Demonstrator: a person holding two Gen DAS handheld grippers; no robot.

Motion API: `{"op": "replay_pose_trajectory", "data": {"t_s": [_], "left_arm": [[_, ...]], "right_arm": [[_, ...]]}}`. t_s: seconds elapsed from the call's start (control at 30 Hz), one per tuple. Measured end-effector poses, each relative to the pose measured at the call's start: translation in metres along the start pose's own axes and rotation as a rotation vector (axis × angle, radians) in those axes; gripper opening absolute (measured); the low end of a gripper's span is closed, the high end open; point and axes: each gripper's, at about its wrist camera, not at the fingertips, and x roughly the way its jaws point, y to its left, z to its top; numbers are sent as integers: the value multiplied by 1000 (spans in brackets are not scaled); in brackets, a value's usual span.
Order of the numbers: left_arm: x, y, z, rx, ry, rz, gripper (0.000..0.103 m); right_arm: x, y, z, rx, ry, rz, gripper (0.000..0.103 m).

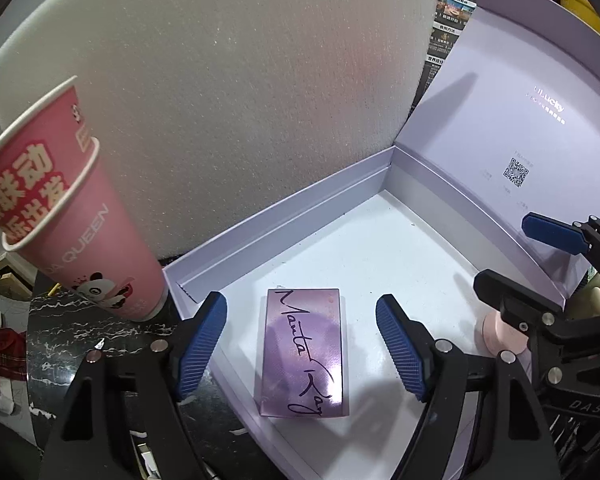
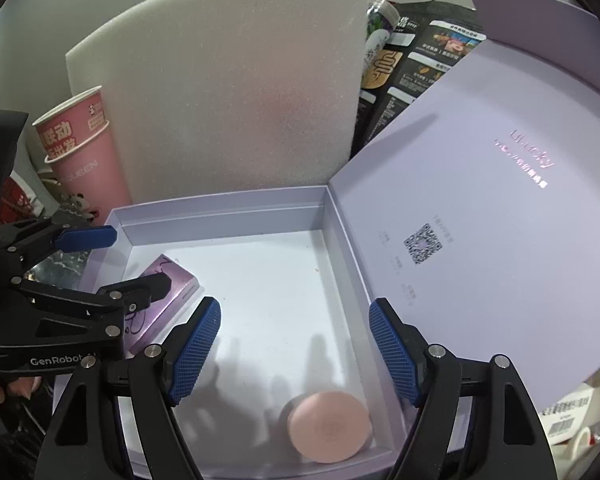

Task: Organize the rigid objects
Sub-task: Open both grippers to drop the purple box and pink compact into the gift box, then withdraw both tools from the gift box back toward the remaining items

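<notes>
- In the open box [image 2: 228, 216], a purple card case [image 1: 304, 354] lies flat near the left wall and a pink round compact [image 2: 330, 426] sits at the near right corner, well apart from each other.
- The left gripper [image 1: 302, 344] hovers over the case with jaws wide; the pads stand clear on either side, holding nothing.
- The right gripper [image 2: 294, 354] is likewise spread wide and empty, with the compact just below and ahead of it, untouched.
- Step in hand, as I judge it: both items have been set down in the box and let go.
- Next move likely calls for lifting both grippers straight up and out, then fetching another item or closing the lid [image 2: 500, 208].
- Edges: the lid leans up close on the right; the foam sheet [image 2: 236, 92] stands behind; cups [image 1: 72, 200] sit just left of the box.
- The middle of the floor is bare, with room for more.
</notes>
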Motion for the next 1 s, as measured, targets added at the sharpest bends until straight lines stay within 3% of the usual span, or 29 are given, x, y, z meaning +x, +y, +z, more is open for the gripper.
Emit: {"op": "replay_pose_trajectory", "data": {"t_s": [0.7, 0.83, 0.9, 1.0], "left_arm": [[-65, 7, 1, -14, -80, 34, 78], [-78, 9, -2, -30, -95, 47, 83], [-87, 11, -3, -37, -108, 52, 97], [-100, 12, -5, -42, -141, 72, 101]], "right_arm": [[-58, 11, 6, -17, -102, -19, 80], [-71, 14, 7, -16, -118, -22, 81], [-77, 16, 7, -16, -126, -24, 81], [-87, 19, 6, -21, -140, -29, 81]]}}
